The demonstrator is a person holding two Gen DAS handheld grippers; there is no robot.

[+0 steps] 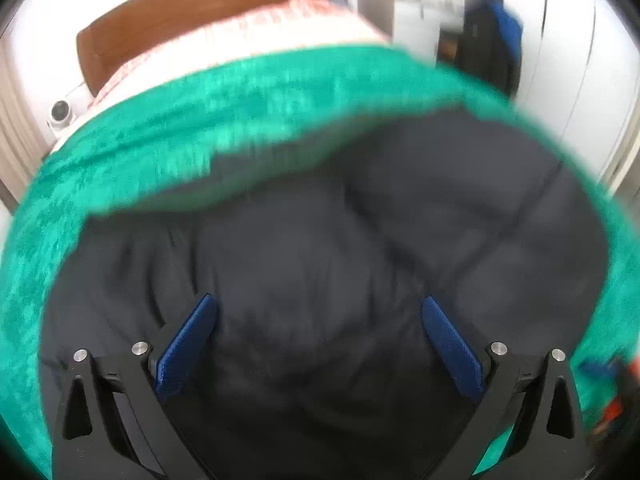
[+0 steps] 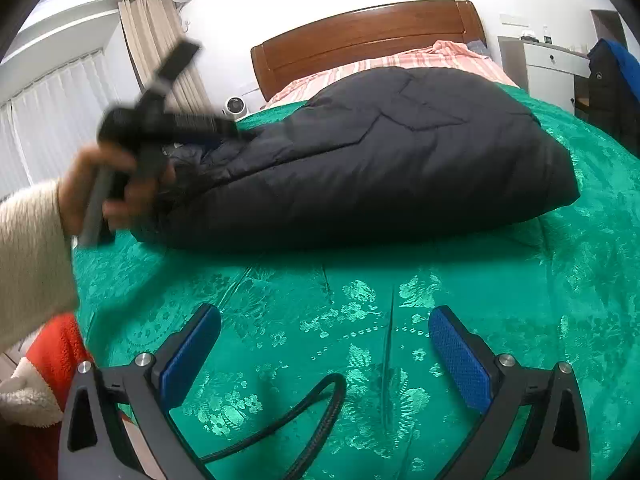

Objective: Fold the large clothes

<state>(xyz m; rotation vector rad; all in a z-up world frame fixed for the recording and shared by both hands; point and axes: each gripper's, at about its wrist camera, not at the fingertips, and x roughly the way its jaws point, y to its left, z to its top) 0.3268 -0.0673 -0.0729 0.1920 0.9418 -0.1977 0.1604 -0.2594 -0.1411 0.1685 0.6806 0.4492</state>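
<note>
A large black quilted jacket (image 2: 380, 152) lies bunched in a folded heap on the green bedspread (image 2: 360, 340). In the left wrist view the jacket (image 1: 320, 260) fills the middle, blurred by motion. My left gripper (image 1: 318, 308) is open and empty just above the jacket; it also shows in the right wrist view (image 2: 160, 120), held by a hand over the jacket's left end. My right gripper (image 2: 324, 320) is open and empty, low over the bedspread, well in front of the jacket.
A wooden headboard (image 2: 368, 36) and pink striped bedding (image 2: 400, 64) lie behind the jacket. A red and white fleece item (image 2: 44, 368) is at the bed's left edge. A black cable (image 2: 304, 412) loops under my right gripper. A white cabinet (image 2: 552, 64) stands at right.
</note>
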